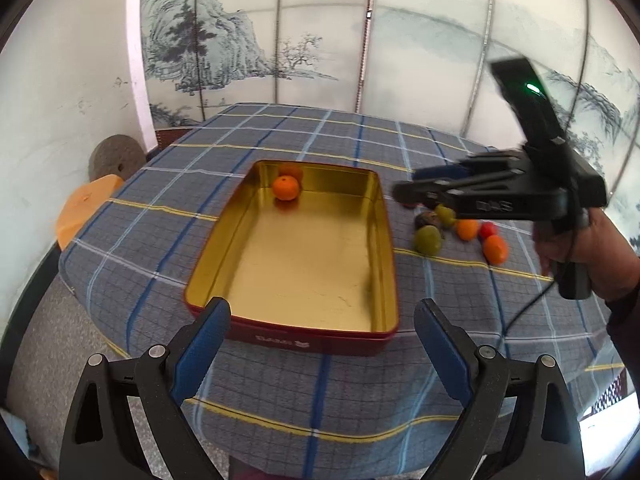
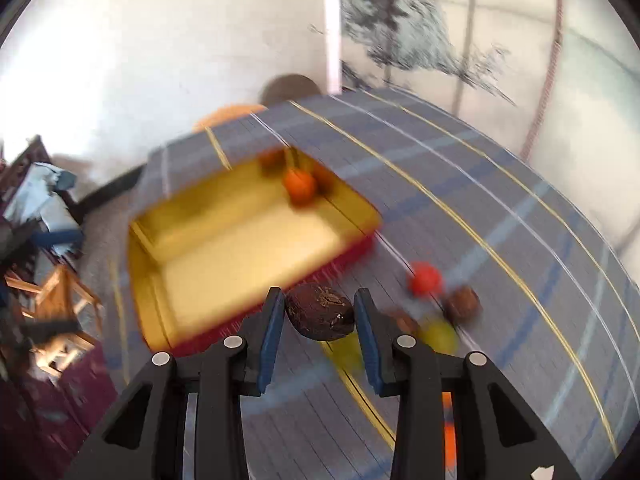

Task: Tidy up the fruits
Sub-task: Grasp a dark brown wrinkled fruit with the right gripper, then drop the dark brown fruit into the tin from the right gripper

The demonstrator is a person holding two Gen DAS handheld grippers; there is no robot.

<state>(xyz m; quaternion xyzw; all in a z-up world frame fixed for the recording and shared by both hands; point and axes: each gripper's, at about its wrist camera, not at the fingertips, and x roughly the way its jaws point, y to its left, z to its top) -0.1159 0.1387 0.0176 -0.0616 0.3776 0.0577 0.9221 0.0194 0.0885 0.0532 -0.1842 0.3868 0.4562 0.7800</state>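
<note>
Table under blue plaid cloth. Open gold-lined tin at centre. Loose fruits clustered on cloth at its 3 o'clock, just beside the tin.

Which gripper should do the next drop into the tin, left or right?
Right. The right gripper already grips a dark brown fruit beside the tin. The left gripper is open and empty at the tin's near end, away from the loose fruit pile.
</note>
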